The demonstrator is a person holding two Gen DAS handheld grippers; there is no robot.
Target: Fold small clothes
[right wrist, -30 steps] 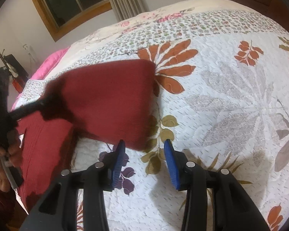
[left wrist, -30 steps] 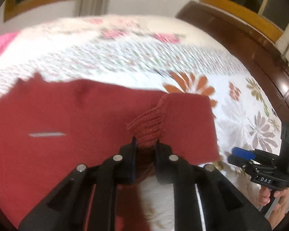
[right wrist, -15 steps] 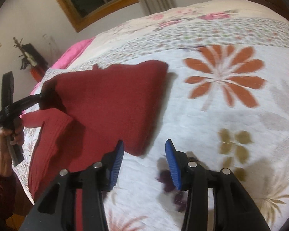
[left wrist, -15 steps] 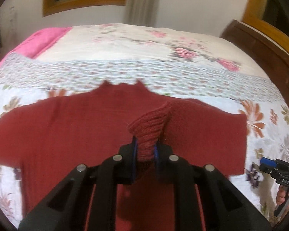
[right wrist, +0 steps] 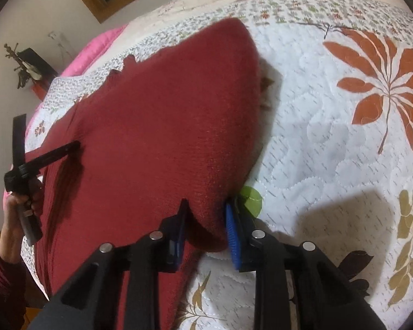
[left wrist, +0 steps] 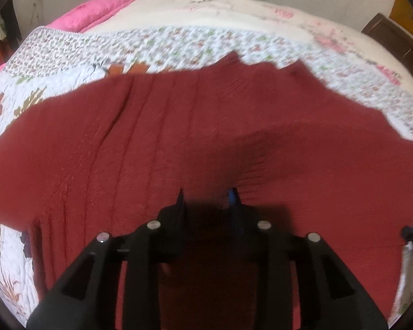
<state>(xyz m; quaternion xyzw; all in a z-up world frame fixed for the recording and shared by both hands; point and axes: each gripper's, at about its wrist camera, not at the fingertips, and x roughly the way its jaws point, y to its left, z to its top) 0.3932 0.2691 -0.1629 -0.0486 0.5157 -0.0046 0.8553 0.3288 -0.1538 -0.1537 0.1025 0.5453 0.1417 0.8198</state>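
A dark red knit sweater [left wrist: 206, 137] lies spread on the floral quilt, one side folded over. My left gripper [left wrist: 207, 200] hovers open just above its middle with nothing between the fingers. In the right wrist view the sweater [right wrist: 165, 137] shows a rounded folded edge. My right gripper [right wrist: 206, 217] is open, and that near folded corner sits between its blue pads. The left gripper [right wrist: 75, 145] reaches over the sweater's left part, held by a hand [right wrist: 16, 206]. At the far right edge of the left wrist view the right gripper [left wrist: 411, 233] barely shows.
The quilt [right wrist: 330, 137] with orange and olive leaf prints stretches to the right of the sweater. A pink blanket [left wrist: 96, 8] lies at the bed's far left. Dark wooden bed framing [left wrist: 393, 35] stands at the far right. A small dark table [right wrist: 33, 63] stands by the wall.
My left gripper has let go of the ribbed cuff and opened, and the sleeve now lies flat on the sweater. My right gripper has moved in onto the folded edge, its jaws narrower.
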